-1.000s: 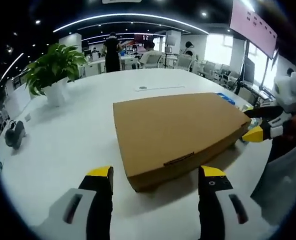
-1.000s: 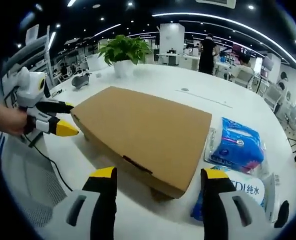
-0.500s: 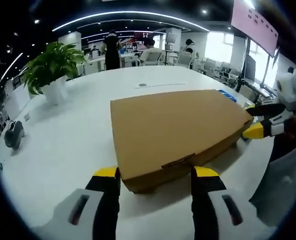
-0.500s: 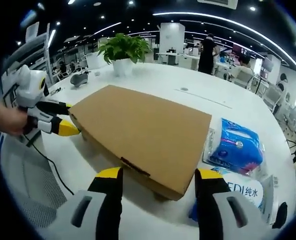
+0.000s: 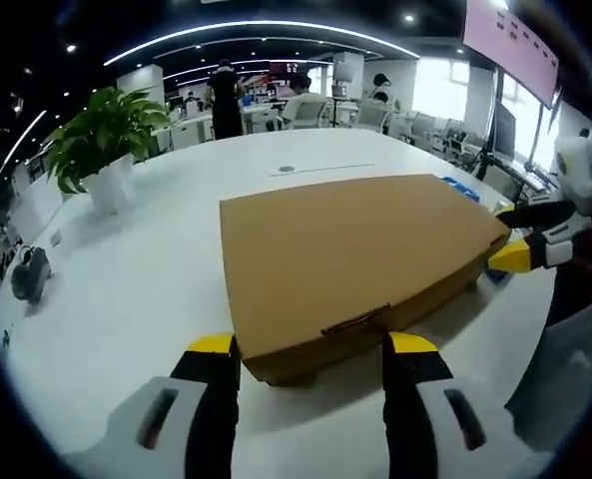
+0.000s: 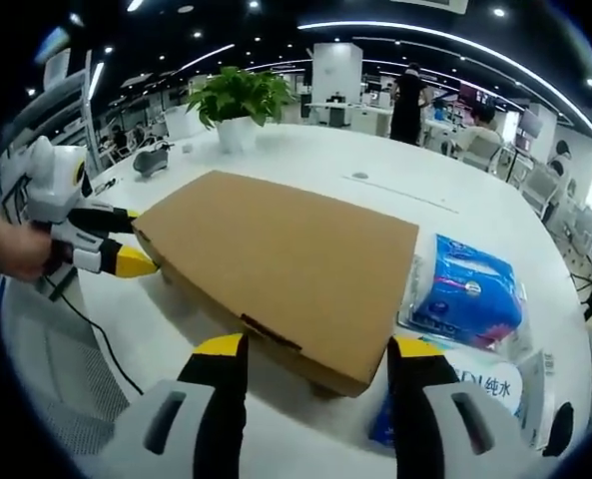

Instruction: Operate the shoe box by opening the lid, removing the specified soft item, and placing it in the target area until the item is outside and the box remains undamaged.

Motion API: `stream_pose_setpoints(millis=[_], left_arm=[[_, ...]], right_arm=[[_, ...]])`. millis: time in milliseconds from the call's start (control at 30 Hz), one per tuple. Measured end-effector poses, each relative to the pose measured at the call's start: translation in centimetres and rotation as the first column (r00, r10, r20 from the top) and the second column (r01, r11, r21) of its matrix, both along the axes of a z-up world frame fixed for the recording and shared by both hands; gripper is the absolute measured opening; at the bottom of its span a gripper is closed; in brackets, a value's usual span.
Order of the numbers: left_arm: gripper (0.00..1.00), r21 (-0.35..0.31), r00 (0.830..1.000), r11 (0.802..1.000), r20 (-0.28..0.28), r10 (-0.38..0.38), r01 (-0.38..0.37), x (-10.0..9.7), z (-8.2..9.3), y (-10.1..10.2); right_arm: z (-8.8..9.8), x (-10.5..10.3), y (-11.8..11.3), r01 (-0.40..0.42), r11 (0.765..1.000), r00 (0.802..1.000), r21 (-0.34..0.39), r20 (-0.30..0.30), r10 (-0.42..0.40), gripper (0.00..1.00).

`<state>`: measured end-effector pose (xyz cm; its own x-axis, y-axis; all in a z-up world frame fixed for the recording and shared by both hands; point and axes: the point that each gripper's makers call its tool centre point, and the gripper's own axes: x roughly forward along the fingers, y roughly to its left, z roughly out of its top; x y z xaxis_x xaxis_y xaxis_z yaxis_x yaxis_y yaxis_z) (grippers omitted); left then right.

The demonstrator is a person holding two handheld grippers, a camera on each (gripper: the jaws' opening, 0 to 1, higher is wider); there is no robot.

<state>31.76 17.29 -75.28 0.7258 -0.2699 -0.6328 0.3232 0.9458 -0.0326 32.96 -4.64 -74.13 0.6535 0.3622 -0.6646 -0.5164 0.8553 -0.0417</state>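
White table [image 5: 126, 269]: flat brown shoe box [image 5: 350, 249] closed, lid down; both grippers' fingers apart.

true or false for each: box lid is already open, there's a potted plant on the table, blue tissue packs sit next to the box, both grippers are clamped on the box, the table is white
1. The box lid is already open. False: the cardboard box lies flat with its lid shut.
2. A potted plant stands on the table. True: the potted plant is in a white pot beyond the box.
3. Blue tissue packs sit next to the box. True: the blue tissue packs lie beside the box's far side in the right gripper view.
4. Both grippers are clamped on the box. False: the left gripper and right gripper are open, jaws either side of a box edge.
5. The table is white. True: the table has a white top.
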Motion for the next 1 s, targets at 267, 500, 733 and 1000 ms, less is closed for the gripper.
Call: stream_pose_setpoints(millis=[267,500,733,1000], left_arm=[[0.57,0.002,1.0,1.0,0.008,0.016,-0.016,0.5,0.0,-0.5],[0.57,0.004,1.0,1.0,0.0,0.009,-0.009,1.2,0.0,-0.7],[0.57,0.009,1.0,1.0,0.0,0.001,-0.001,1.6,0.0,-0.9],[0.54,-0.001,1.0,1.0,-0.017,0.007,-0.007,1.6,-0.2,-0.8]], right_arm=[[0.0,0.7,-0.5,0.006,1.0,1.0,-0.005,0.004,-0.006,0.54],[0.1,1.2,-0.7,0.015,1.0,1.0,-0.004,0.005,-0.015,0.54],[0.0,1.5,-1.0,0.024,1.0,1.0,0.005,-0.001,-0.024,0.54],[0.1,1.5,-1.1,0.023,1.0,1.0,-0.005,0.001,-0.023,0.54]])
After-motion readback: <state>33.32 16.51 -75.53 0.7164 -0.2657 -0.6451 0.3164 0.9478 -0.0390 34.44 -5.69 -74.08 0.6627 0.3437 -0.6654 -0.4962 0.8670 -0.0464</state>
